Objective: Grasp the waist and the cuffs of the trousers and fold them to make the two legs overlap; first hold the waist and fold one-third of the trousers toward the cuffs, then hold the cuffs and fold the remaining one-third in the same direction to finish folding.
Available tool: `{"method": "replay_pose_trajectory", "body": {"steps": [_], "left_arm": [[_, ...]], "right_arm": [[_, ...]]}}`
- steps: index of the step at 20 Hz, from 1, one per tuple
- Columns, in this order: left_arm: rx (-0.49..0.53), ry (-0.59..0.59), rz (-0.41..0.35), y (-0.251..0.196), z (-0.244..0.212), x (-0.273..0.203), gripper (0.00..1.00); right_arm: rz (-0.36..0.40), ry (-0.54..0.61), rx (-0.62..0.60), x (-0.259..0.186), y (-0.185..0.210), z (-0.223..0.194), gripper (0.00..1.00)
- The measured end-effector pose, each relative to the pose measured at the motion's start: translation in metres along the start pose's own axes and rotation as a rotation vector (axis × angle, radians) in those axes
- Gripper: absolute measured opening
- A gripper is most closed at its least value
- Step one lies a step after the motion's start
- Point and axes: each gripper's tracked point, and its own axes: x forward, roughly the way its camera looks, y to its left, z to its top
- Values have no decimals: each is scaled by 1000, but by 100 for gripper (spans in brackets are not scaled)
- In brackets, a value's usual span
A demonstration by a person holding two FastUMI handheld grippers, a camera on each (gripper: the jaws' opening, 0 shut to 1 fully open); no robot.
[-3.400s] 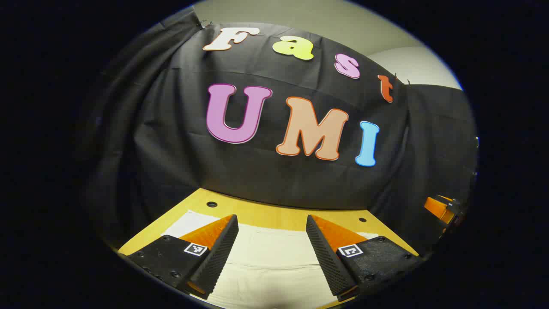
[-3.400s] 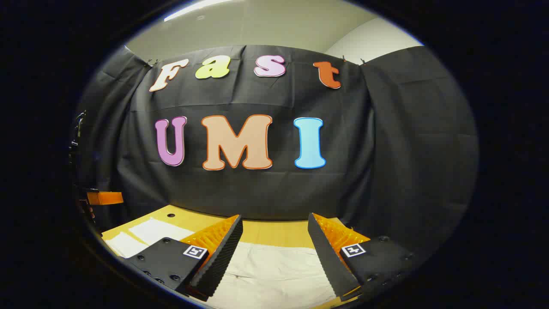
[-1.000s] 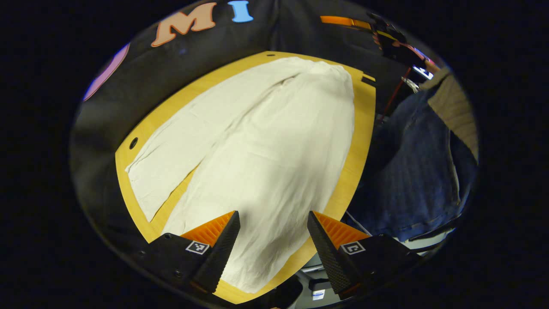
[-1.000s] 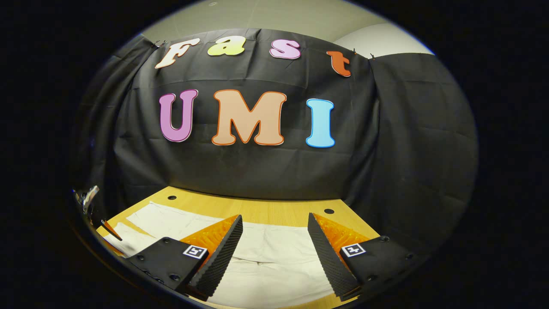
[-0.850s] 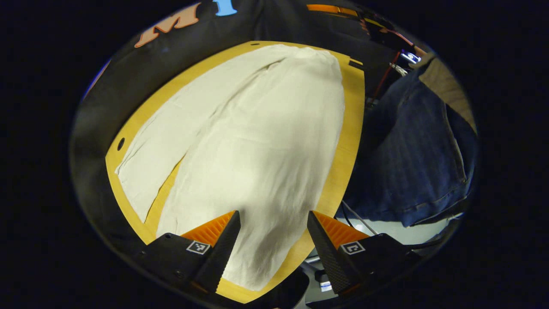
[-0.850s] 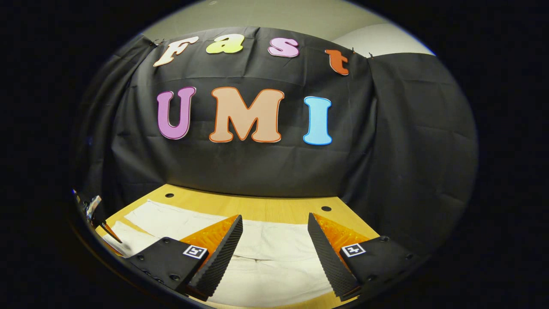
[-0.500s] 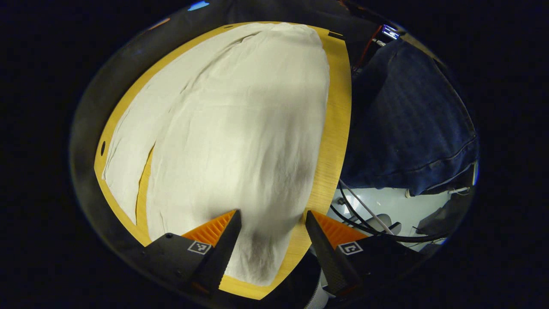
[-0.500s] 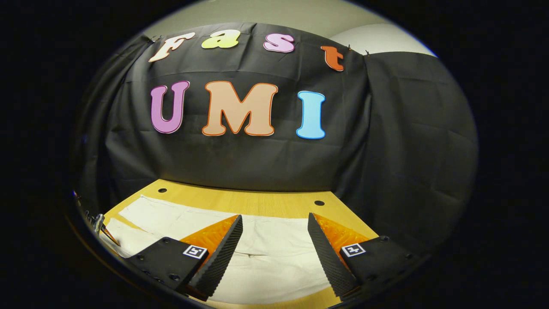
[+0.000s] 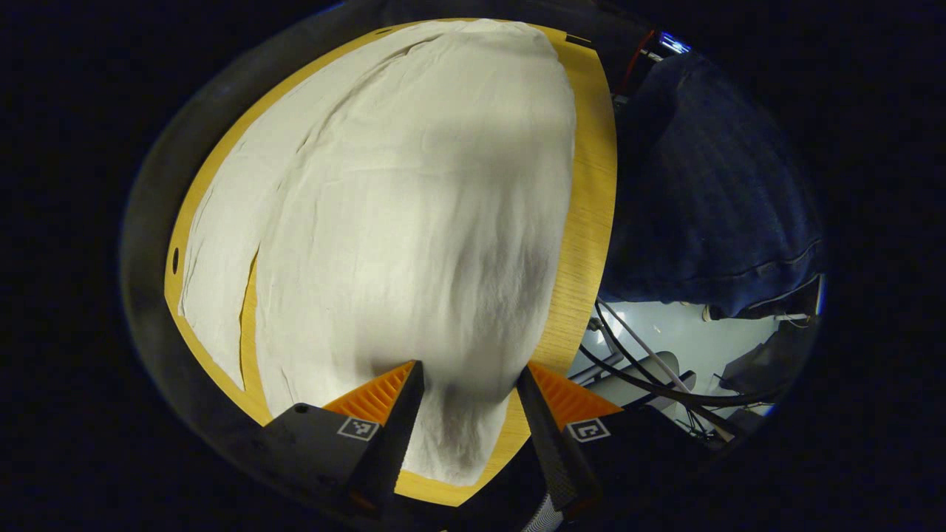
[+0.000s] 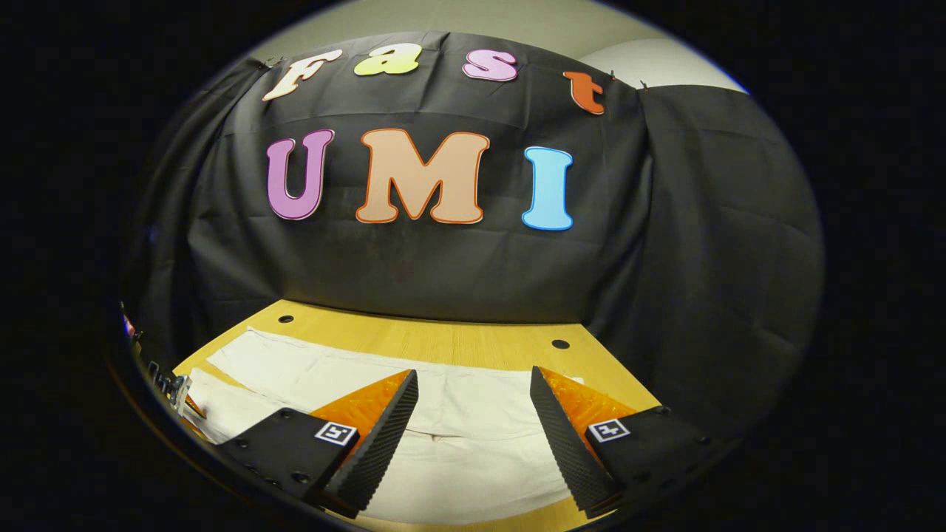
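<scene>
Trousers [image 9: 414, 222]: I see them flat on the bench [image 9: 591, 222], legs apart.
Feel: I judge them light, limp, likely to sag.
Left tool [image 9: 465, 414]: open over the near cuff; I'd pinch its hem.
Right tool [image 10: 473, 425]: open above the waist.

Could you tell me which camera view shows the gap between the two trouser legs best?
The left gripper view: it looks down the trousers, with the table showing between the legs. The right gripper view shows the cloth from a low angle.

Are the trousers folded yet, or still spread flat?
Spread flat: the cream cloth trousers lie full length on the yellow wooden table, both legs side by side with a strip of table showing between them.
</scene>
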Motion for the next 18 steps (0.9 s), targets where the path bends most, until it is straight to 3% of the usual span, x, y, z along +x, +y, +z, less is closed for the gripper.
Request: {"method": "replay_pose_trajectory", "body": {"steps": [1, 2, 3, 4, 7, 8, 14, 18], "left_arm": [[1, 7, 1, 3, 1, -1, 73], [-6, 18, 3, 4, 3, -1, 59], [-18, 25, 7, 7, 5, -2, 52], [-25, 34, 10, 7, 4, -3, 35], [-28, 36, 17, 11, 6, 0, 14], [-49, 40, 15, 11, 5, 0, 4], [-98, 44, 26, 15, 7, 2, 0], [-107, 45, 55, 16, 6, 2, 0]], "right_arm": [[14, 3, 1, 3, 1, 0, 98], [28, 7, 0, 8, 2, -1, 98], [42, 10, -3, 11, 2, -1, 98], [60, 14, -8, 14, 3, -3, 98], [133, 38, -37, 23, 8, -11, 98], [165, 51, -53, 27, 11, -15, 99], [394, 192, -240, 27, 17, -69, 97], [548, 353, -458, 16, -1, -130, 97]]}}
